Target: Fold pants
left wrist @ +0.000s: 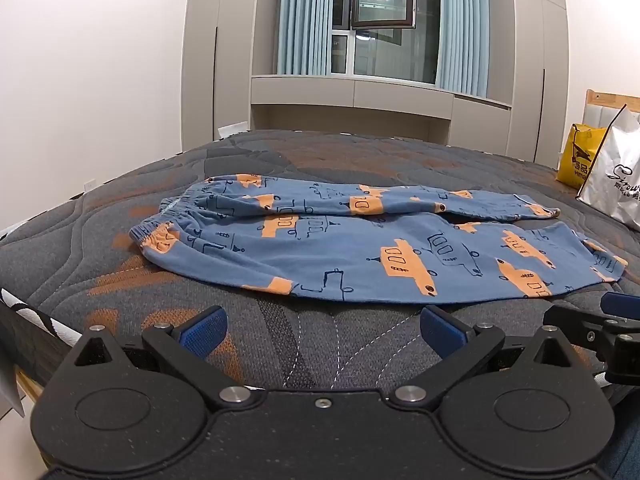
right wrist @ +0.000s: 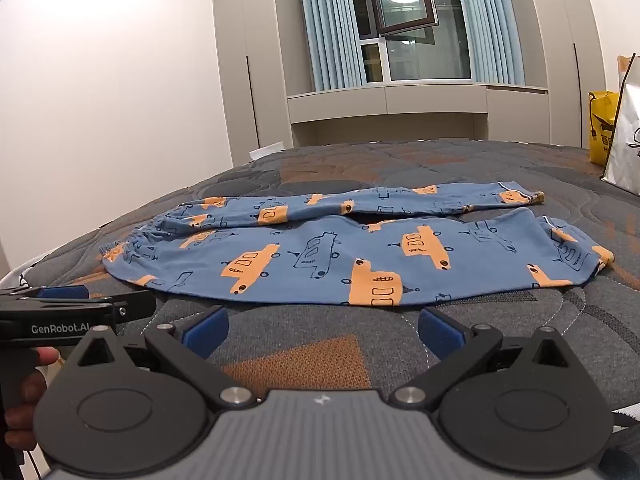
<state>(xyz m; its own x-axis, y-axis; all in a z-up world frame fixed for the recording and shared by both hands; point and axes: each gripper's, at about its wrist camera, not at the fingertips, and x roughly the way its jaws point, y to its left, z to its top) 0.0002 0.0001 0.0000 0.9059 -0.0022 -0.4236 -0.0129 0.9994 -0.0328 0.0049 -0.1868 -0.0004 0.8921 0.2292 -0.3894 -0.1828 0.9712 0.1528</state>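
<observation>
Blue pants (left wrist: 360, 248) with orange car prints lie flat on the mattress, waistband to the left, leg cuffs to the right; they show in the right wrist view (right wrist: 360, 256) too. The two legs lie side by side, the far one slightly apart. My left gripper (left wrist: 322, 330) is open and empty, just short of the pants' near edge. My right gripper (right wrist: 322, 330) is open and empty, also just short of the near edge. The left gripper shows at the left of the right wrist view (right wrist: 80, 308).
The grey and orange quilted mattress (left wrist: 280, 152) extends behind the pants. A yellow bag (left wrist: 578, 156) and a white bag (left wrist: 616, 176) stand at the right. Cabinets and a curtained window (left wrist: 380, 24) are behind the bed.
</observation>
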